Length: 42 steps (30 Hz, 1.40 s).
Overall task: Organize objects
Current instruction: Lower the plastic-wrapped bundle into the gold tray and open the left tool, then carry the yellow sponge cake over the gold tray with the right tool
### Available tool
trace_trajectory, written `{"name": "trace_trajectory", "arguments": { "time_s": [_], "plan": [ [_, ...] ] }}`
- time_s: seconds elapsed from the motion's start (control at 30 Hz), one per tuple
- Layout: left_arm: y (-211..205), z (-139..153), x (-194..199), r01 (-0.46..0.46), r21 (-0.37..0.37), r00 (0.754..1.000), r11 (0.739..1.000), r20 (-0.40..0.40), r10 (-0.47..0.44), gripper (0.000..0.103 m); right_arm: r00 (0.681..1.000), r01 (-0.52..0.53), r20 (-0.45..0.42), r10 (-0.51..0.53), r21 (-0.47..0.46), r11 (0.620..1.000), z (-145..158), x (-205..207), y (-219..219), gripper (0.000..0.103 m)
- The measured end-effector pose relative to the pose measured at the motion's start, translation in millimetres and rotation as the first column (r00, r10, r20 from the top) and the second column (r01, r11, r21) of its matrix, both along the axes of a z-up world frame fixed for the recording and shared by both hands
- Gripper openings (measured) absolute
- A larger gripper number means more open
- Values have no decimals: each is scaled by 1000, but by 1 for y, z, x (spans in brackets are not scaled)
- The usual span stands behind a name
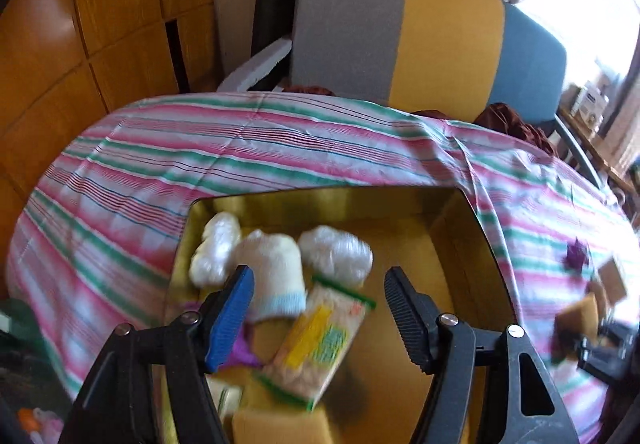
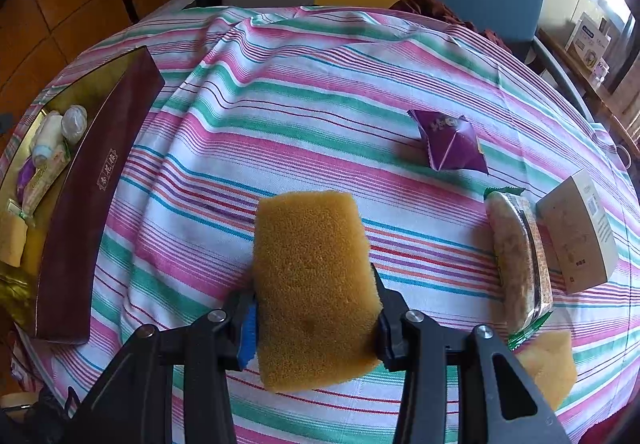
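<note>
The right claw (image 2: 314,324) is clamped on a yellow sponge (image 2: 312,284), held clear above the striped tabletop (image 2: 280,115), probably for carrying to the box (image 2: 96,195) at nine o'clock. The sponge's long axis runs along the fingers, pointing to twelve o'clock. The left claw (image 1: 318,318) hangs open and empty over the box's contents, among them a noodle packet (image 1: 320,344).

Yellow sponge (image 2: 314,284) upright, clamped sideways.
</note>
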<state>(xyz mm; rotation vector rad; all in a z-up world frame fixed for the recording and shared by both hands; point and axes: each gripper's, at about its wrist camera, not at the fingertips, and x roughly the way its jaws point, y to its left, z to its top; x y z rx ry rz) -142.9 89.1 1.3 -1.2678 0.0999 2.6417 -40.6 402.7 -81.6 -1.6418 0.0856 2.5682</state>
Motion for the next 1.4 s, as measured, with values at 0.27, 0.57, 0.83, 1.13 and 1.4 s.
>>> {"name": "trace_trajectory", "arguments": {
  "time_s": [0.27, 0.57, 0.83, 1.13, 1.4],
  "plan": [
    [-9, 9, 63, 8, -58, 994, 998, -108, -14, 69, 1000, 0, -1, 0, 17, 1000, -2, 0, -1, 45],
    [-20, 6, 89, -4, -64, 991, 998, -133, -5, 70, 1000, 9, -7, -8, 15, 1000, -4, 1, 0, 45],
    [-23, -1, 96, -4, -49, 992, 999, -123, -2, 70, 1000, 23, 7, -24, 12, 1000, -4, 0, 1, 45],
    [-33, 0, 99, -10, -35, 990, 999, -138, 5, 69, 999, 35, -37, -38, -72, 997, 36, -8, -20, 45],
    [-67, 14, 97, -69, 10, 983, 998, -169, 70, 69, 980, -173, -120, 159, -120, 978, 92, -46, -119, 45]
  ]
}}
